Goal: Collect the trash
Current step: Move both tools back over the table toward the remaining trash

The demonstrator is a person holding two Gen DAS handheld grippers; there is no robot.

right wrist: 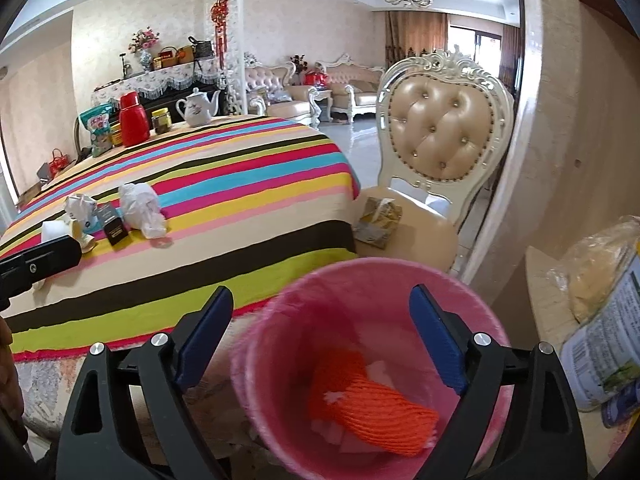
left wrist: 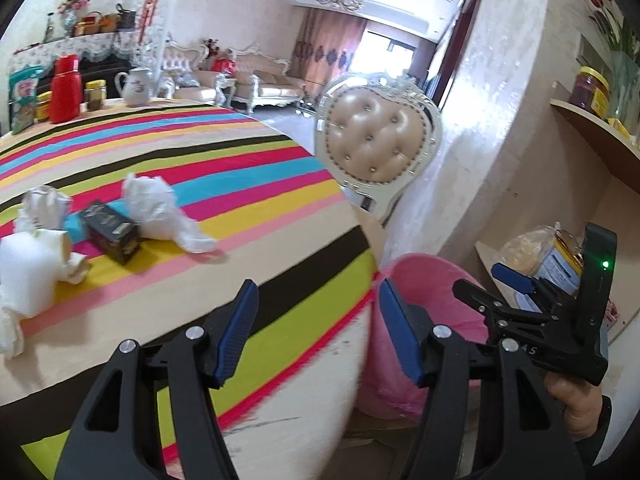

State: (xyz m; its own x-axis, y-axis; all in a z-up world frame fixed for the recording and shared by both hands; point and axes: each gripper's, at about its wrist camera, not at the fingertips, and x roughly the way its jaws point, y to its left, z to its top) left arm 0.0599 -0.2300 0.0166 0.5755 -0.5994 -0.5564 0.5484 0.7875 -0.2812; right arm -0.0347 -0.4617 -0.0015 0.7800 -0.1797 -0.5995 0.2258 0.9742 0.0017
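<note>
A pink-lined trash bin (right wrist: 360,304) stands on the floor beside the striped table (right wrist: 224,184); an orange foam net (right wrist: 372,404) and white paper lie inside. My right gripper (right wrist: 320,336) is open and empty over the bin. My left gripper (left wrist: 316,320) is open and empty above the table's near edge, the bin (left wrist: 424,288) to its right. On the table lie crumpled white tissues (left wrist: 156,208), a dark small box (left wrist: 112,232), a paper roll (left wrist: 32,268) and another wad (left wrist: 44,204). The right gripper (left wrist: 516,292) also shows in the left wrist view.
A cream tufted chair (right wrist: 440,136) stands by the table with a crumpled packet (right wrist: 378,220) on its seat. A red thermos (right wrist: 132,120), jars, a teapot (right wrist: 198,108) and a snack bag sit at the table's far end. A shelf with a can (right wrist: 604,348) is at right.
</note>
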